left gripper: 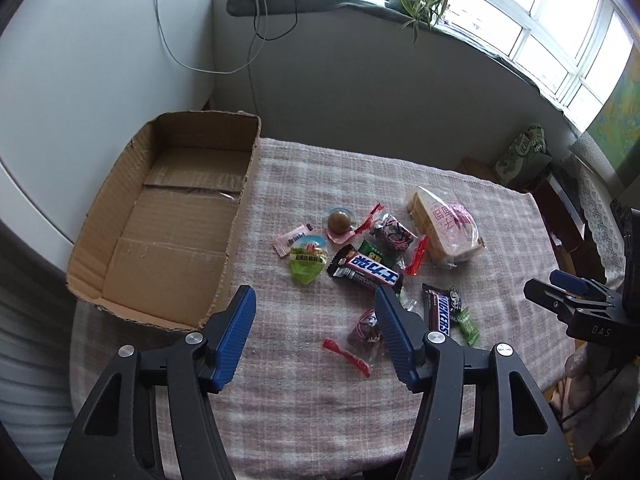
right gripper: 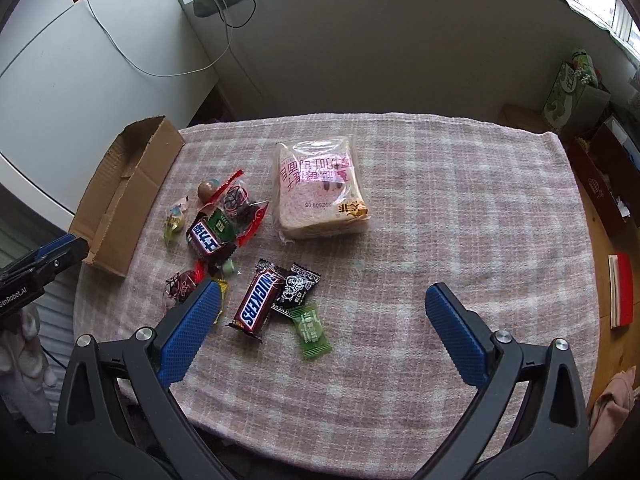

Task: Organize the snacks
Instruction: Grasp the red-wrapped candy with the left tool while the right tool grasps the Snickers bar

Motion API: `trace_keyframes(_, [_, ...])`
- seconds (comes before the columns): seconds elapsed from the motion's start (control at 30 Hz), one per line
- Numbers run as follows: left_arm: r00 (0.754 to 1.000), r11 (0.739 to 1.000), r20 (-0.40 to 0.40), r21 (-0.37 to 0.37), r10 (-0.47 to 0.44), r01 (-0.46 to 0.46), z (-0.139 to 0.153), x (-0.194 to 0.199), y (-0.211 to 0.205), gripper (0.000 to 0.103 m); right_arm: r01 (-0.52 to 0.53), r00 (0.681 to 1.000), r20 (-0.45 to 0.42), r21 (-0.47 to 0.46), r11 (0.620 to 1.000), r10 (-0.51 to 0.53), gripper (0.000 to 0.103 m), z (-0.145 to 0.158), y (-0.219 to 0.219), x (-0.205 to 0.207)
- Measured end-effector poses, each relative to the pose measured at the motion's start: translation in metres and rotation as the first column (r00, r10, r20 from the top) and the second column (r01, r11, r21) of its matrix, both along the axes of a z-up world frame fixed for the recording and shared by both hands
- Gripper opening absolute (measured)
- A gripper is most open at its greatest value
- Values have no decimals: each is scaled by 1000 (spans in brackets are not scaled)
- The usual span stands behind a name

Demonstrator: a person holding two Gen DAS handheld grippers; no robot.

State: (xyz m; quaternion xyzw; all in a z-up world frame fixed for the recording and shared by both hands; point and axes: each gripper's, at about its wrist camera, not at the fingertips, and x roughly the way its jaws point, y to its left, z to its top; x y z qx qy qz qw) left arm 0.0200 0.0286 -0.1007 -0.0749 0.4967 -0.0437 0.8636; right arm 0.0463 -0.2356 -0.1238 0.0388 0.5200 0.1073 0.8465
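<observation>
The snacks lie loose in the middle of the checked tablecloth (right gripper: 440,184): a Snickers bar (right gripper: 256,306), a green candy (right gripper: 312,330), a bagged bread slice (right gripper: 320,188). The empty cardboard box (left gripper: 168,216) sits at the table's left edge. Above the cloth, the left gripper (left gripper: 316,316) and right gripper (right gripper: 320,320) both hang spread apart, holding nothing.

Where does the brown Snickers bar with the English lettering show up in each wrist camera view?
Left wrist view: the brown Snickers bar lies lower right of centre, just right of the left claw's right finger.
Right wrist view: the same bar lies lower left of centre, right of the right claw's left finger.
Shared landmark: the open brown cardboard box at the pink checked cloth's left edge.
</observation>
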Motion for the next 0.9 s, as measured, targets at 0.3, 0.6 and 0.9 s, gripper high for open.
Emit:
trace_keyframes(0.3, [988, 990, -103, -93, -115, 106, -29, 11, -10, 47, -49, 986, -151, 100, 994, 63, 78, -33, 22, 8])
trace_keyframes(0.6, [960, 967, -161, -143, -231, 209, -43, 32, -25, 45, -10, 946, -315, 210, 978, 77, 55, -74, 37, 19])
trace_keyframes(0.9, [915, 933, -197, -6, -353, 359, -67, 32, -47, 45, 24, 926, -370, 261, 965, 77, 47, -88, 42, 31])
